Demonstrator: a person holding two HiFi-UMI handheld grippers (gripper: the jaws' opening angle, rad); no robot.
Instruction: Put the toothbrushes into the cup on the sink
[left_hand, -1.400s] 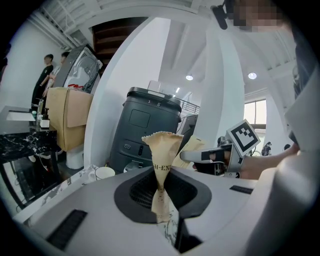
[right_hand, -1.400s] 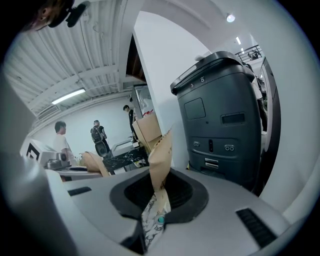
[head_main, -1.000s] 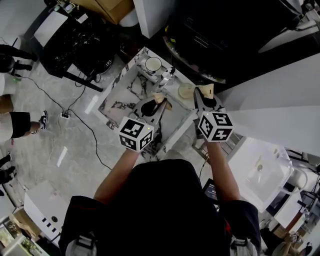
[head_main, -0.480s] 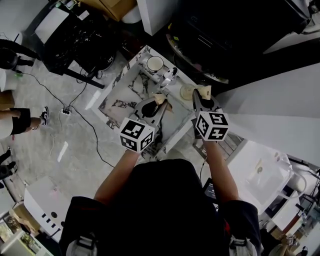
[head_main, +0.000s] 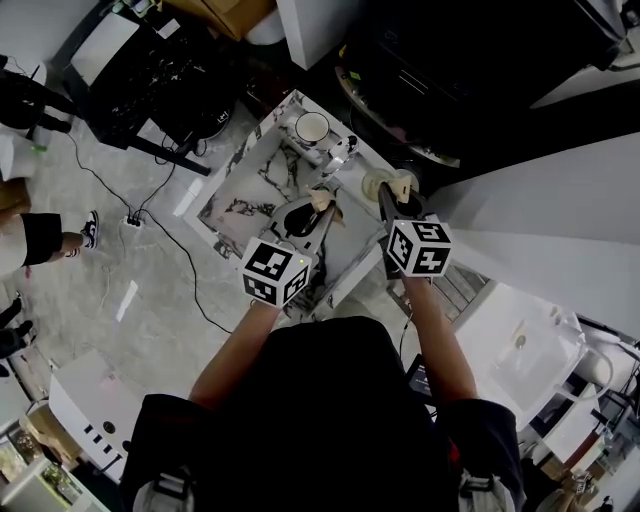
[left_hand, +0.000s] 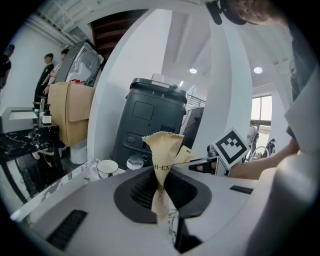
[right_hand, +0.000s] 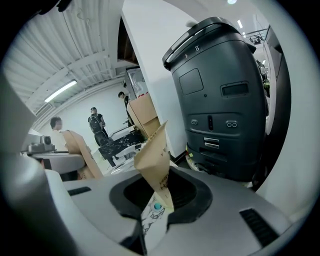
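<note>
Right tongs lowered, nearer sink

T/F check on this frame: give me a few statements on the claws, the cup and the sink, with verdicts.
1. The left claw is shut on a tan toothbrush packet. True.
2. The right claw is empty. False: it is shut on a second tan packet.
3. The white cup stands on the rim of the marbled sink, near the faucet. True.
4. A toothbrush already stands in the cup. False: nothing sticks out of it, and both packets are in the claws.
</note>
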